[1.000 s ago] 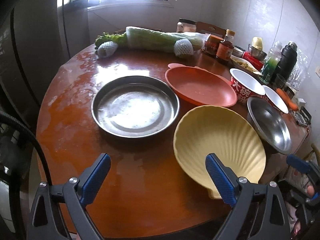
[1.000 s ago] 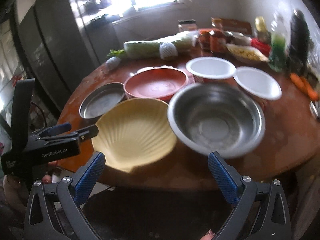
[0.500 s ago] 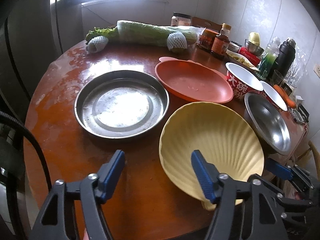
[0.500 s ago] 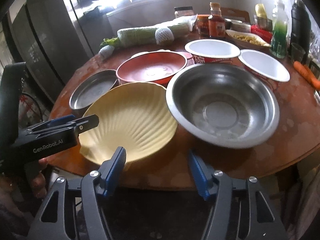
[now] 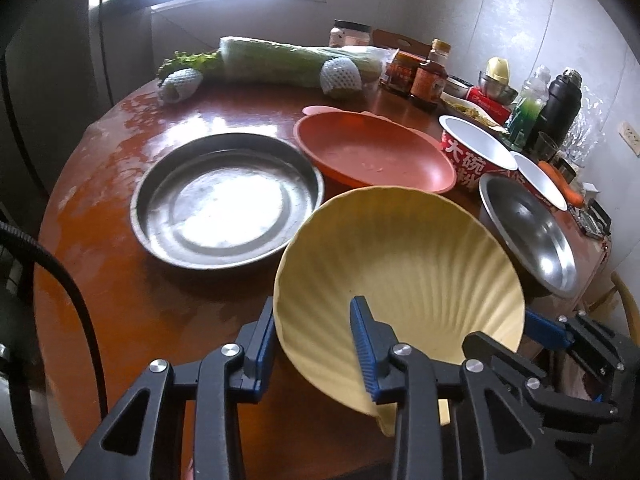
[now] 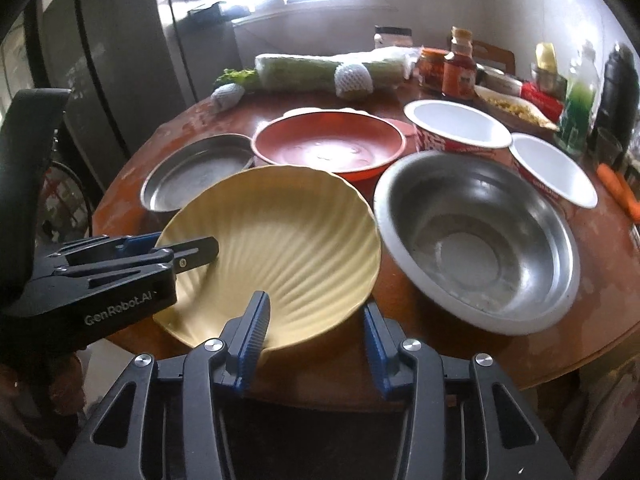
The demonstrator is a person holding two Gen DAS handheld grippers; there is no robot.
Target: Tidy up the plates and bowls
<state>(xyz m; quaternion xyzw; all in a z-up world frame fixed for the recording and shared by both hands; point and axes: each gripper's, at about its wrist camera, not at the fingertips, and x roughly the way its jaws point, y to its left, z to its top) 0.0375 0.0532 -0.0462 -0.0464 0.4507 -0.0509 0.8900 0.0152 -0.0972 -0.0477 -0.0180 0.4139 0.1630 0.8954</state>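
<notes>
A yellow shell-shaped plate (image 5: 400, 272) sits at the near edge of the round wooden table (image 5: 120, 312); it also shows in the right wrist view (image 6: 280, 248). My left gripper (image 5: 312, 340) straddles its left rim, one finger inside and one outside, jaws partly closed with a gap. My right gripper (image 6: 316, 332) straddles its near right rim the same way. A steel plate (image 5: 228, 200), an orange plate (image 5: 376, 152), a steel bowl (image 6: 476, 236) and two white-and-red paper bowls (image 6: 456, 124) stand beyond.
A wrapped cabbage (image 5: 296, 60), netted fruits (image 5: 340, 78), sauce jars (image 5: 430, 76), bottles and a black flask (image 5: 560, 104) crowd the far and right side. A carrot (image 6: 620, 192) lies at the right edge. A dark fridge (image 6: 100, 80) stands left.
Both grippers moved forward to the yellow plate and narrowed their jaws around its rim. The plate now looks tilted, its near side raised.
</notes>
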